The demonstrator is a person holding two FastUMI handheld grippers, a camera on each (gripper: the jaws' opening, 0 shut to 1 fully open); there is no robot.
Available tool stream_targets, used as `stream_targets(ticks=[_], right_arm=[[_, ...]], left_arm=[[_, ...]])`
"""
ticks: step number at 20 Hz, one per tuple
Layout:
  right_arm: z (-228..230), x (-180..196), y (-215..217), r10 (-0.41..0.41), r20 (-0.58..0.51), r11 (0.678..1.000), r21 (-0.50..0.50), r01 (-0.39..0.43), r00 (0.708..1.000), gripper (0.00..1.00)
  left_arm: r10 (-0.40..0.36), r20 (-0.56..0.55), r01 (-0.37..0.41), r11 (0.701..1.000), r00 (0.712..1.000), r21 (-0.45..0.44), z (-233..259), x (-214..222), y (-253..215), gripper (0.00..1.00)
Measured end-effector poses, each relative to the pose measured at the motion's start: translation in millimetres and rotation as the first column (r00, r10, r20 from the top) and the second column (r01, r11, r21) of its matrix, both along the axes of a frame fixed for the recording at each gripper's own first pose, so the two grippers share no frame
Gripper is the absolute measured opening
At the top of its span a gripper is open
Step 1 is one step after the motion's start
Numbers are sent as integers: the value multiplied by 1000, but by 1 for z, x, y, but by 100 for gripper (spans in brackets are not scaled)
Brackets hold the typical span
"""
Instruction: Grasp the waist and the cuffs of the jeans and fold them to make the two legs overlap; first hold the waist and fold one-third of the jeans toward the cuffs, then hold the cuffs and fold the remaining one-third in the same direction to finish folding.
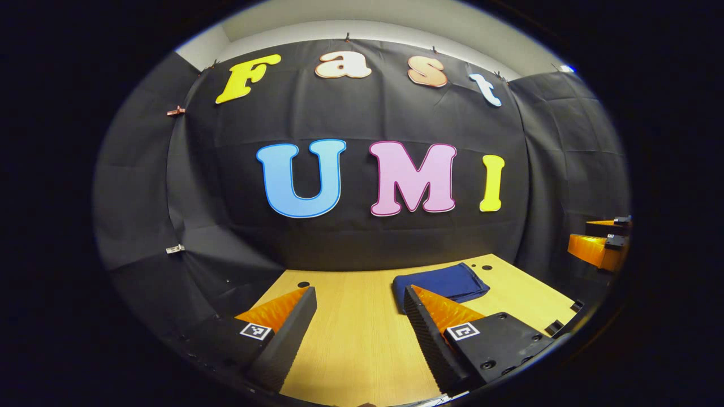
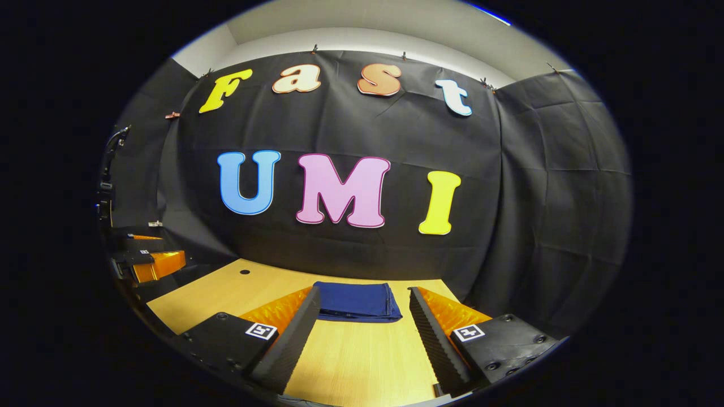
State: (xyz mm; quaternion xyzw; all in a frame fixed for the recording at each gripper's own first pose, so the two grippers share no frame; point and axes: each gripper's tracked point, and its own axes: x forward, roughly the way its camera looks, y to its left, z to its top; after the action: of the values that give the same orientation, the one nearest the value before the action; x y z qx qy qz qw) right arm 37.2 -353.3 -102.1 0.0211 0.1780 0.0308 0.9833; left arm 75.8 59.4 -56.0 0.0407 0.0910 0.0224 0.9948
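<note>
The dark blue jeans (image 1: 447, 282) lie folded into a compact stack on the wooden table (image 1: 350, 333), toward its far edge. In the left gripper view my left gripper (image 1: 360, 299) hangs open above the table, the jeans beyond its right finger (image 1: 421, 322). The right gripper view has the same folded jeans (image 2: 357, 301) straight ahead, past my open right gripper (image 2: 362, 302), with nothing between its fingers. The right gripper (image 1: 602, 243) also shows at the far right of the left gripper view. The left gripper (image 2: 148, 261) appears at the left edge of the right gripper view.
Black cloth walls (image 2: 537, 226) close in the table at the back and on both sides. Small round holes (image 2: 244, 272) sit in the tabletop (image 2: 339, 362) near the far edge. Bare wood lies between the grippers and the jeans.
</note>
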Motion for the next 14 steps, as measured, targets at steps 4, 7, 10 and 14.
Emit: stream_targets(ticks=[4, 7, 10, 14], right_arm=[[-2, 6, 9, 21, 12, 1000, 9, -21, 1000, 96], [-4, 11, 15, 39, 22, 999, 14, -39, 999, 96], [-4, 15, 17, 37, 34, 999, 25, -38, 999, 96], [-9, 15, 22, 39, 31, 999, 29, -40, 999, 96]], left_arm=[[8, -9, -8, 998, 1000, -54, 2, -3, -2, 97], [36, 5, -35, 996, 999, -87, 7, -1, 5, 96], [45, 1, -44, 997, 999, -71, 2, -6, 9, 96], [33, 0, -33, 999, 999, -34, -2, -16, 14, 96]])
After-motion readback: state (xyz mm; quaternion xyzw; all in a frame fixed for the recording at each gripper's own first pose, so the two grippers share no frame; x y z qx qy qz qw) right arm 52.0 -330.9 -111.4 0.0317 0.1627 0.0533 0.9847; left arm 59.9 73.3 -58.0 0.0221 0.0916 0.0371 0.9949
